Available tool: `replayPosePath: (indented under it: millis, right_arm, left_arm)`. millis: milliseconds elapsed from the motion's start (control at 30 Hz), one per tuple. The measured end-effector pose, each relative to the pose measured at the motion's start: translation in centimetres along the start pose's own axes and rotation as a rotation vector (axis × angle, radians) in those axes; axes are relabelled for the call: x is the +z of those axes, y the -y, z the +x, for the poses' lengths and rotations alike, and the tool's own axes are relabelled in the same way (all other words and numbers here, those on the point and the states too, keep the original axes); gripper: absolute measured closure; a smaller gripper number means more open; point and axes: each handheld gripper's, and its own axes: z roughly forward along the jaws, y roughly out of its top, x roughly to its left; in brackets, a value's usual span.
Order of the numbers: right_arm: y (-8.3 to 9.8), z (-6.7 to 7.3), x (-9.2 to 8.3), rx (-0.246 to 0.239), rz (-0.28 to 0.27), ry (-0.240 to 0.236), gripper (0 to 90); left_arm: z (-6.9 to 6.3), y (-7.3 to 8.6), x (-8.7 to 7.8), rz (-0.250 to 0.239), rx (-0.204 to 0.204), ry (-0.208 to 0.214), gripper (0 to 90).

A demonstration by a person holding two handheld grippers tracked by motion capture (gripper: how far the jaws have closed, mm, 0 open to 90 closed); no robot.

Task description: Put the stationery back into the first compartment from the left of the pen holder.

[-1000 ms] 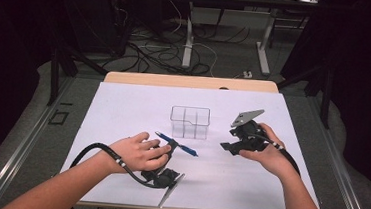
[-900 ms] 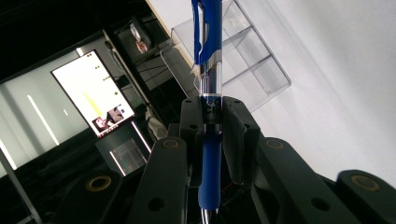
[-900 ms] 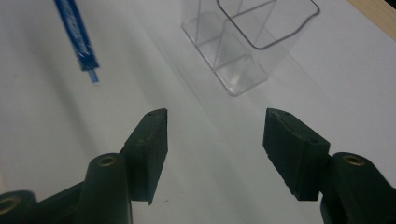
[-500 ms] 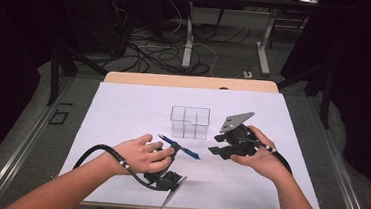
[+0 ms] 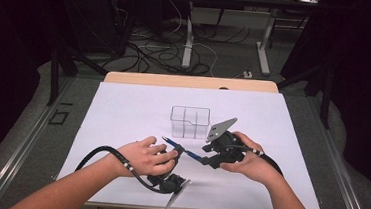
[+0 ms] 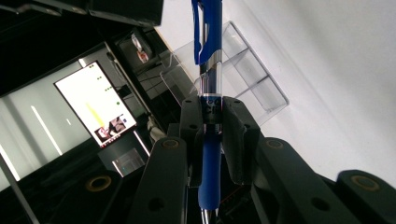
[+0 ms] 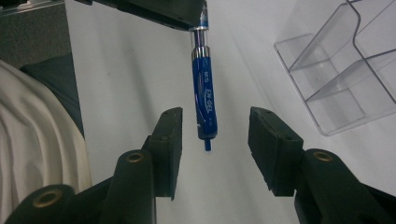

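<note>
Glossy blue plastic pen (image 6: 208, 60)

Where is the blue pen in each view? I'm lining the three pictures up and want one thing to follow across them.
High view: blue pen lies centre, between the hands, below the clear organizer.
Left gripper view: pen runs upright mid-frame, clamped by the left gripper.
Right gripper view: pen hangs from top centre, between the right gripper's parted jaws.
Shared landmark: the clear organizer.
</note>
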Motion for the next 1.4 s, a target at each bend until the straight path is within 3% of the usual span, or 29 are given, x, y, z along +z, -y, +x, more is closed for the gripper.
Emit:
replayPosePath:
  millis: [33, 100, 133, 233, 267, 367, 400, 433, 633, 667, 733, 767, 833, 1033, 1400]
  right_arm:
    - [-0.1, 0.0, 0.1, -0.006, -0.001, -0.007, 54.7]
    - [-0.2, 0.2, 0.3, -0.001, 0.000, -0.016, 54.7]
    - [-0.2, 0.3, 0.4, 0.006, 0.003, -0.017, 54.7]
    - [-0.2, 0.3, 0.7, -0.009, 0.009, -0.026, 55.5]
    - [-0.2, 0.4, 0.8, -0.007, 0.008, -0.033, 56.0]
    - [-0.2, 0.5, 1.1, 0.002, 0.014, -0.034, 58.3]
    - [-0.2, 0.5, 1.1, 0.011, 0.017, -0.034, 59.3]
    - [-0.2, 0.5, 1.2, 0.011, 0.018, -0.040, 60.4]
    - [-0.4, 0.8, 1.8, 0.014, 0.020, -0.051, 65.6]
    - [-0.4, 0.9, 1.9, 0.010, 0.025, -0.050, 66.9]
    - [-0.5, 0.9, 2.0, 0.005, 0.027, -0.053, 69.1]
    - [-0.5, 1.0, 2.0, 0.013, 0.030, -0.056, 70.2]
    - [-0.5, 1.0, 2.1, 0.009, 0.031, -0.058, 72.2]
    - [-0.6, 1.2, 2.2, 0.024, 0.045, -0.048, 78.9]
    - [-0.6, 1.2, 2.3, 0.016, 0.044, -0.044, 79.6]
  left_arm:
    - [0.2, -0.1, -0.2, 0.019, 0.031, 0.007, 79.6]
    - [0.3, -0.3, -0.3, 0.025, 0.053, -0.001, 79.5]
    - [0.0, -0.3, -0.1, 0.001, 0.019, 0.000, 79.6]
    - [-0.1, -0.5, -0.1, -0.006, 0.017, -0.007, 79.5]
    - [0.0, -0.7, -0.1, -0.006, 0.038, -0.001, 79.5]
    - [-0.2, -0.8, -0.2, -0.007, 0.018, -0.004, 79.5]
    - [0.0, -1.0, -0.1, -0.016, 0.037, -0.009, 79.6]
    - [-0.2, -1.0, -0.2, -0.009, 0.018, 0.008, 79.5]
    - [0.1, -1.8, -0.3, -0.028, 0.038, -0.005, 79.5]
    - [0.0, -1.9, -0.3, -0.034, 0.032, -0.035, 79.5]
    - [0.1, -2.0, -0.2, -0.041, 0.038, -0.038, 79.5]
    - [0.1, -2.1, -0.3, -0.038, 0.035, -0.019, 79.5]
    - [0.0, -2.2, -0.2, -0.046, 0.041, -0.038, 79.5]
    - [0.0, -2.4, -0.3, -0.046, 0.054, -0.033, 79.5]
    - [-0.1, -2.3, -0.2, -0.052, 0.047, -0.037, 79.4]
